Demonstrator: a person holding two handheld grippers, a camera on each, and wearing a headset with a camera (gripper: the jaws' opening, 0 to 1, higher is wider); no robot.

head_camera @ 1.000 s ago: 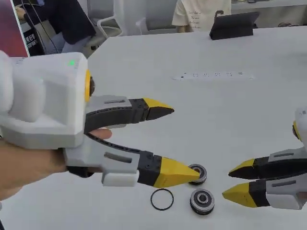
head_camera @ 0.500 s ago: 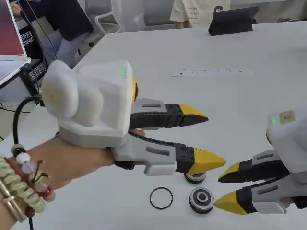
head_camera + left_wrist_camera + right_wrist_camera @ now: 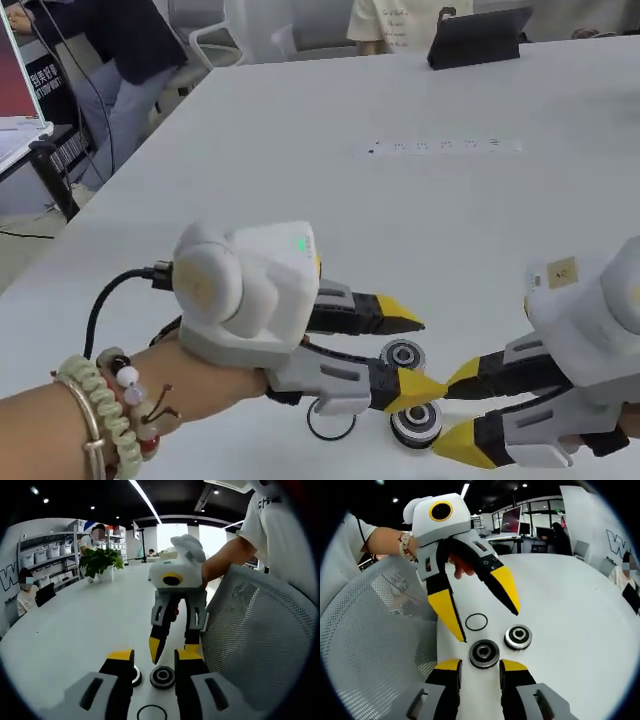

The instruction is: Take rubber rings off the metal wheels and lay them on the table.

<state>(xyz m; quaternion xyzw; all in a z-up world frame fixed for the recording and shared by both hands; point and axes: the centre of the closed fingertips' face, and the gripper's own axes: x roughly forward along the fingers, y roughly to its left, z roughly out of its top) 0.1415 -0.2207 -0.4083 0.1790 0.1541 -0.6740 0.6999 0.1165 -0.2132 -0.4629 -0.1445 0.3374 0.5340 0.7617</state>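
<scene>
Left claw (image 3: pixel 427 353): lower centre of the head view, jaws spread wide, gripping nothing.
Right claw (image 3: pixel 443 415): lower right, jaws parted, empty, tips facing the left claw's.
Metal wheels, two, flat on the white worktop (image 3: pixel 420 220): lower wheel (image 3: pixel 415 424) at bottom centre, between both claws' tips; upper wheel (image 3: pixel 403 354) just above it, apart.
Loose rubber ring (image 3: pixel 476 622): flat on the worktop, centre of the right gripper view, just above both wheels, touching neither.
</scene>
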